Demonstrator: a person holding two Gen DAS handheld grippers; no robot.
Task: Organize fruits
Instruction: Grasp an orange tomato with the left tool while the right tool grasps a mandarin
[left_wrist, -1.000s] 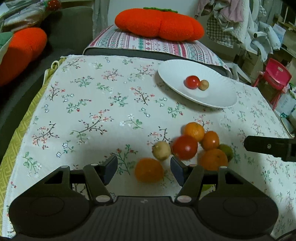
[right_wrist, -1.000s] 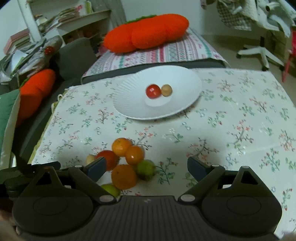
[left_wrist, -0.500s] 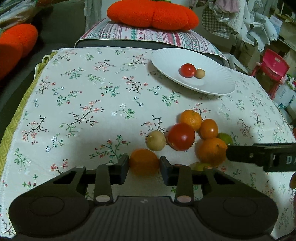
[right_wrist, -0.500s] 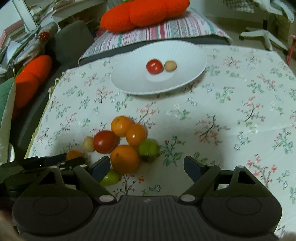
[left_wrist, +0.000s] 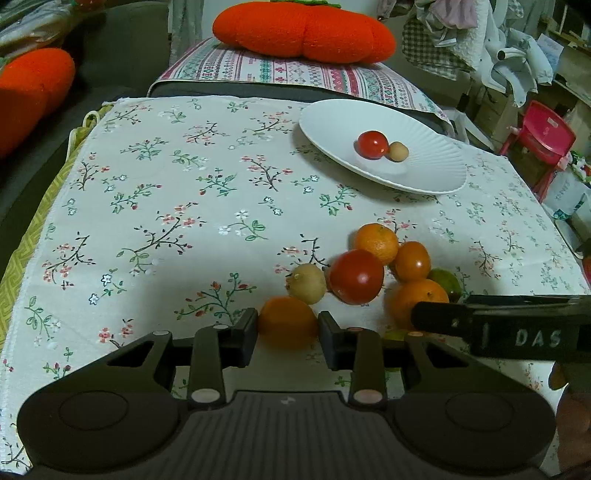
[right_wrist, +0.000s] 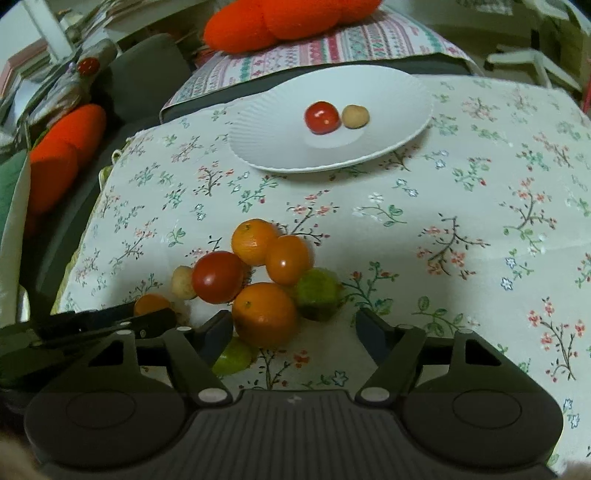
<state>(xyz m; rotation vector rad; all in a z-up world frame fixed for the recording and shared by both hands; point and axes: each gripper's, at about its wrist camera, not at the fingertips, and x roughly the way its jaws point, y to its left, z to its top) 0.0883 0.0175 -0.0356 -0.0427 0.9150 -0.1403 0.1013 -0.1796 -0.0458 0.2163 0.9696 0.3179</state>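
In the left wrist view, at lower centre of the frame, your left gripper (left_wrist: 287, 328) has its two pads pinching a small orange (left_wrist: 287, 322) that sits on the floral tablecloth (left_wrist: 155, 206). Just up and to the right of it lies the rest of the pile — a pale round fruit (left_wrist: 307, 283), a red tomato (left_wrist: 356, 276), and oranges behind, all touching one another. In the upper right of that frame the white plate (left_wrist: 332, 122) carries a small tomato (left_wrist: 372, 144) and a little beige fruit (left_wrist: 398, 151) side by side.

In the right wrist view your right gripper (right_wrist: 295, 330) sits at lower centre, jaws spread but closing. A large orange (right_wrist: 264, 314) lies between them, close by the left pad; the right pad stands apart from it, so nothing is pinched. A green fruit (right_wrist: 317, 293) touches that orange on its right, and a second green one (right_wrist: 234, 356) peeks out beneath the left finger. At the lower left of this frame your left gripper's fingers reach in — well apart from the plate at upper centre.
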